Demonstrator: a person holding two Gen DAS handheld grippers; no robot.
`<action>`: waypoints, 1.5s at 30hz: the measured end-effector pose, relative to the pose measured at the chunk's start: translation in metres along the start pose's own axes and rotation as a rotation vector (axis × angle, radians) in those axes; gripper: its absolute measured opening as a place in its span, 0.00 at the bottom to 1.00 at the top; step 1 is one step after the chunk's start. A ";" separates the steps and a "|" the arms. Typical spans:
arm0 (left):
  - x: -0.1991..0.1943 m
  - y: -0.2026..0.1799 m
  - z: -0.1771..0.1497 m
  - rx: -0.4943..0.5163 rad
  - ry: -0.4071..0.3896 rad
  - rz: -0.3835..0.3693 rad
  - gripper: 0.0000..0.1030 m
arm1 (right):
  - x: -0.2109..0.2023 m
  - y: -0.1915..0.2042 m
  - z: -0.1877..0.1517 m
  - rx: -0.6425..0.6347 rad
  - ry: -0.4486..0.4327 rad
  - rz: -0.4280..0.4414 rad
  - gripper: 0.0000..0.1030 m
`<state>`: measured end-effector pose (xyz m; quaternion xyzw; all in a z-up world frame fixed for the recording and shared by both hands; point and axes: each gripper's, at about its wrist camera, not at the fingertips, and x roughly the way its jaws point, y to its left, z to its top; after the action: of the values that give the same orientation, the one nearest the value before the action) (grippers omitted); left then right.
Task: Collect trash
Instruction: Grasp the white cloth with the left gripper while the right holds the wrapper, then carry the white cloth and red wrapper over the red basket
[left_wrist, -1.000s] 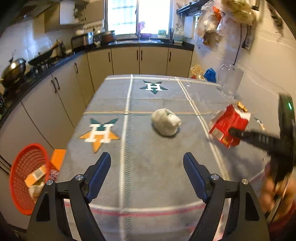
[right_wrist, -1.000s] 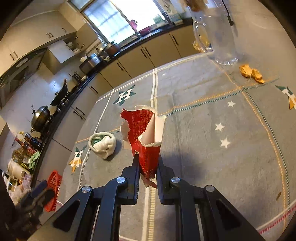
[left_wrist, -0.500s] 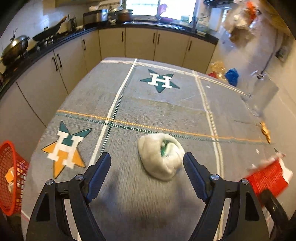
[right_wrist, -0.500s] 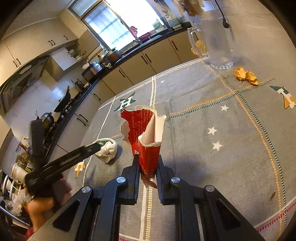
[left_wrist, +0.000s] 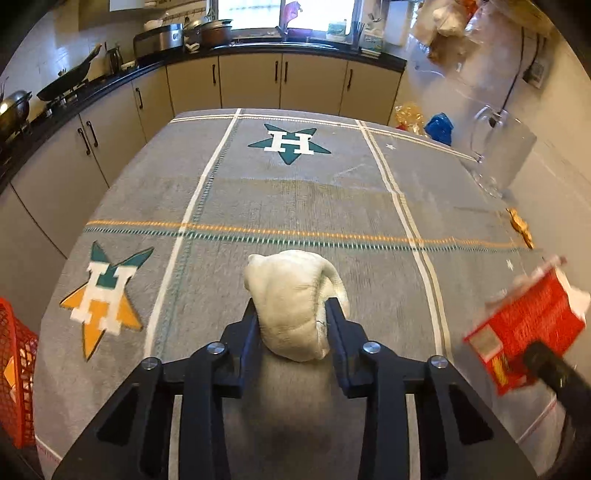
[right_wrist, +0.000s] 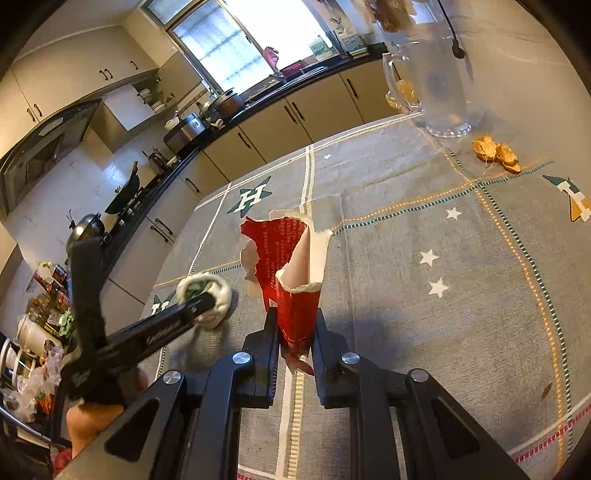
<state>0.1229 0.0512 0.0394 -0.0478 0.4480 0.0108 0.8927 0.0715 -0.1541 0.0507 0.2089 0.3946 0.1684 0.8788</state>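
The left gripper (left_wrist: 291, 317) has its jaws clamped on a white crumpled wad (left_wrist: 295, 302), just right of the orange "H" star (left_wrist: 105, 297) on the table (left_wrist: 295, 192). The right gripper (right_wrist: 294, 332) pinches a torn red packet (right_wrist: 291, 273), print unreadable.

1. The left gripper (left_wrist: 291, 317) has just closed its jaws, which now pinch a crumpled white wad (left_wrist: 293, 302) on the table (left_wrist: 295, 199).
2. A torn red carton (left_wrist: 524, 328) hangs over the table's right edge.
3. An orange basket (left_wrist: 16, 380) sits beyond the left edge.
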 end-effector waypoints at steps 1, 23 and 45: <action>-0.003 0.001 -0.002 0.000 -0.003 -0.007 0.30 | 0.000 0.002 -0.001 -0.007 -0.001 0.000 0.17; -0.079 0.041 -0.082 0.018 -0.160 0.025 0.30 | 0.022 0.059 -0.035 -0.303 -0.004 -0.085 0.17; -0.097 0.051 -0.095 0.009 -0.189 0.051 0.30 | 0.013 0.081 -0.045 -0.390 -0.036 -0.053 0.17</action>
<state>-0.0139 0.0952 0.0571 -0.0309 0.3630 0.0361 0.9306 0.0343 -0.0688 0.0560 0.0271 0.3442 0.2148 0.9136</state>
